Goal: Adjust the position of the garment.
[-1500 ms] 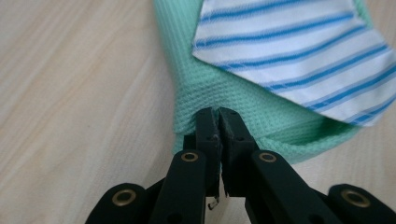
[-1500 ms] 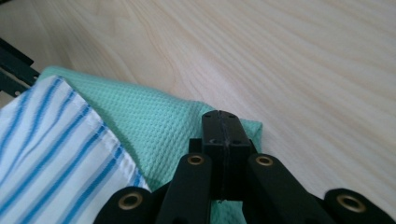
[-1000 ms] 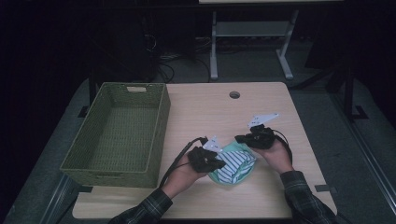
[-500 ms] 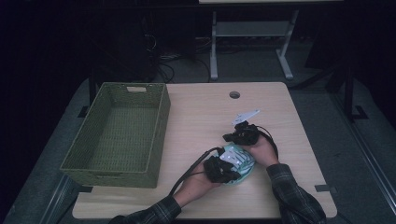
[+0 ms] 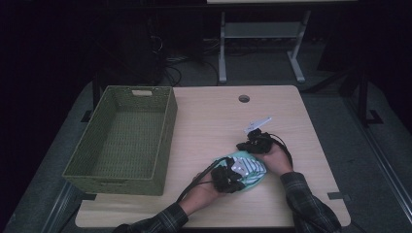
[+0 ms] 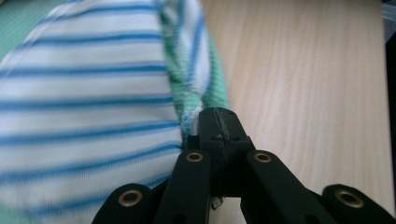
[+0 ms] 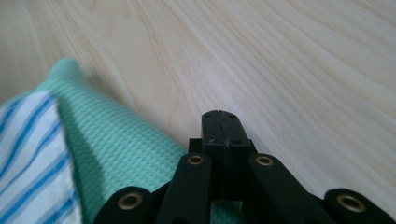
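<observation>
While both hands have sunk toward the lower middle of the high view, the cloth (image 5: pixel 248 170) has gone from raised to bunched on the table (image 5: pixel 214 121), right of the basket (image 5: pixel 121 138), suggesting a fold being laid down. Left gripper (image 6: pixel 218 122) and right gripper (image 7: pixel 221 125) each have jaws together, apparently pinching a cloth edge; the pinch itself is hidden.

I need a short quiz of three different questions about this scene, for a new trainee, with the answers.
1. True or false: the green basket holds the cloth.
2. The striped cloth lies: A) on the floor B) on the table C) in the basket.
3. How do the jaws of the left gripper and the right gripper stand?

Key: 1 false, it holds nothing. 2 B. 3 Both shut; whether either pinches the cloth edge is unclear.
</observation>
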Motion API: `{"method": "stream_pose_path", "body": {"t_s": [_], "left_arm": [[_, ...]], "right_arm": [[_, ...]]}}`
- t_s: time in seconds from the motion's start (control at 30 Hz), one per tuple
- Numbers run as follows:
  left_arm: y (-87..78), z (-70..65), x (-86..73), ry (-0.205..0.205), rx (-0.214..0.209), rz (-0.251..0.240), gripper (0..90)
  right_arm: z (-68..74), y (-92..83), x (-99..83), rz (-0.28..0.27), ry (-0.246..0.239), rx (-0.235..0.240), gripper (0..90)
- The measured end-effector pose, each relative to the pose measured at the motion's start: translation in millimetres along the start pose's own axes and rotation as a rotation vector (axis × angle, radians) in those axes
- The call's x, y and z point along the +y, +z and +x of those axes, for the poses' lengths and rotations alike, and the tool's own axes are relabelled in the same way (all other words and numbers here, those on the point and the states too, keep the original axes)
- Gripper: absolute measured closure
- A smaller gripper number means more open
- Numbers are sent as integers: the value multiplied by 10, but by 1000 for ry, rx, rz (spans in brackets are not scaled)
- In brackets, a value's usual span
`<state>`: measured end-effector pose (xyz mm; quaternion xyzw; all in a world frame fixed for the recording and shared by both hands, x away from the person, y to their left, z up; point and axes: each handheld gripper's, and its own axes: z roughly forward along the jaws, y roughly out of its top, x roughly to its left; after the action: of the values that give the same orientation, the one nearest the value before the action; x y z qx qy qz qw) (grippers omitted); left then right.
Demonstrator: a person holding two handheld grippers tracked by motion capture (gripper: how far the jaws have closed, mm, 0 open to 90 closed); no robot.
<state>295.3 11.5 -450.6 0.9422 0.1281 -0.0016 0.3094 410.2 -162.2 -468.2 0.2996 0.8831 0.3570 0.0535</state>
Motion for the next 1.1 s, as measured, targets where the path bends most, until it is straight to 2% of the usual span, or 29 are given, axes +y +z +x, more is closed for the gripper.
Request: {"method": "stream_pose_path", "body": {"t_s": [0.17, 0.23, 0.37, 0.57, 0.7, 0.8, 0.83, 0.97, 1.1], "left_arm": [[-64, 78, -73, -26, 24, 3, 897], [-96, 116, -93, -18, 38, 27, 897], [-139, 208, -133, -30, 60, 34, 897], [-206, 376, -194, -63, 139, 34, 897], [-247, 489, -243, -91, 173, 23, 896], [-270, 572, -275, -120, 195, 15, 896], [-277, 592, -282, -128, 202, 13, 896], [-293, 656, -288, -135, 246, 20, 896], [-299, 701, -282, -142, 255, 22, 895]], "right_arm": [[-19, -60, -59, -9, 11, -3, 899], [-23, -94, -88, -8, 11, -8, 899], [-29, -175, -160, -12, 18, -8, 899], [-15, -283, -252, -20, 26, -14, 899], [22, -346, -299, -27, 11, -13, 899], [75, -392, -330, -26, 18, -13, 899], [90, -403, -346, -26, 4, -16, 899], [161, -442, -392, -24, 4, -13, 899], [248, -466, -445, -17, -5, -19, 899]]}}
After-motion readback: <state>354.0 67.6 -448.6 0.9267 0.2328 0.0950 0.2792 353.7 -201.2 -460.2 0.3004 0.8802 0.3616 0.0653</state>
